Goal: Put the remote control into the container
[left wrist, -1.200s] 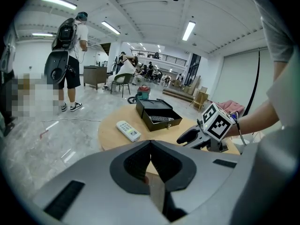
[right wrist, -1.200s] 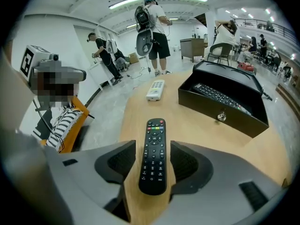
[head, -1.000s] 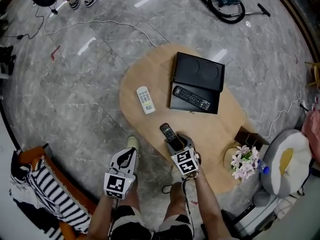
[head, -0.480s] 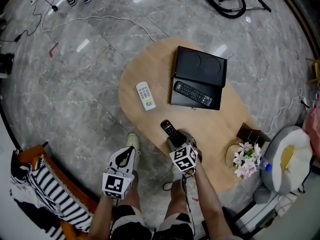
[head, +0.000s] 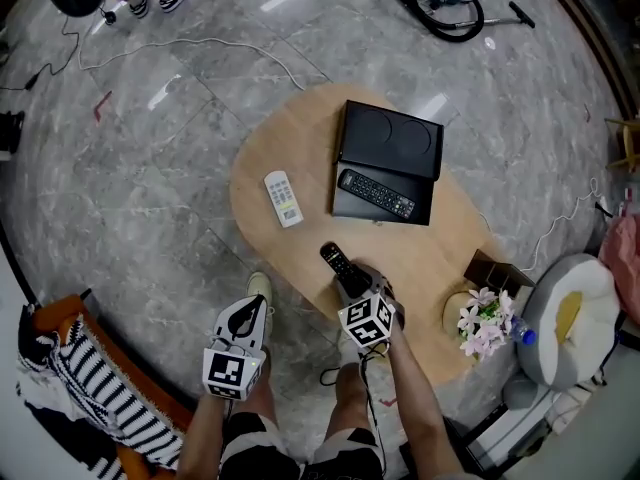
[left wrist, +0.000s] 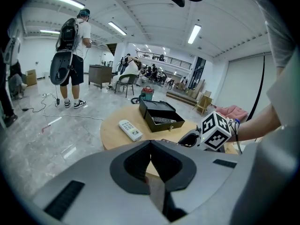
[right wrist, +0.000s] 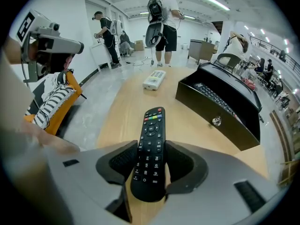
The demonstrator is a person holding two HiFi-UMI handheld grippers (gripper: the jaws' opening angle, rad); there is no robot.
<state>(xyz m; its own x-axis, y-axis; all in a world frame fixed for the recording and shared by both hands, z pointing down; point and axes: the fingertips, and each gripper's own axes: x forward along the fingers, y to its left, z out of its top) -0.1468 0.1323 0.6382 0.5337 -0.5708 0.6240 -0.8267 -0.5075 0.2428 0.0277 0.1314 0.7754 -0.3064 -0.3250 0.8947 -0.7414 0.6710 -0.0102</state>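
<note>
A black remote control (head: 335, 260) (right wrist: 150, 149) lies on the oval wooden table (head: 290, 133) near its front edge. My right gripper (head: 352, 283) (right wrist: 150, 162) points steeply down over its near end; its jaws have just been closing, and the pads now touch both long sides of the remote. The container, an open black box (head: 385, 163) (right wrist: 220, 111), stands farther back with another black remote (head: 378, 194) inside it. A white remote (head: 283, 198) (right wrist: 154, 79) lies to the box's left. My left gripper (head: 255, 313) (left wrist: 151, 149) hangs shut and empty off the table's front left edge.
A vase of pink flowers (head: 482, 325) and a small brown box (head: 495, 268) sit at the table's right end. An orange chair with striped cloth (head: 70, 378) stands at the left. A white cable (head: 200, 48) runs across the marble floor. A person with a backpack (left wrist: 72, 46) stands behind.
The right gripper has rolled a little around the black remote and its jaws have narrowed onto it. The remote and the left gripper have stayed where they were.
</note>
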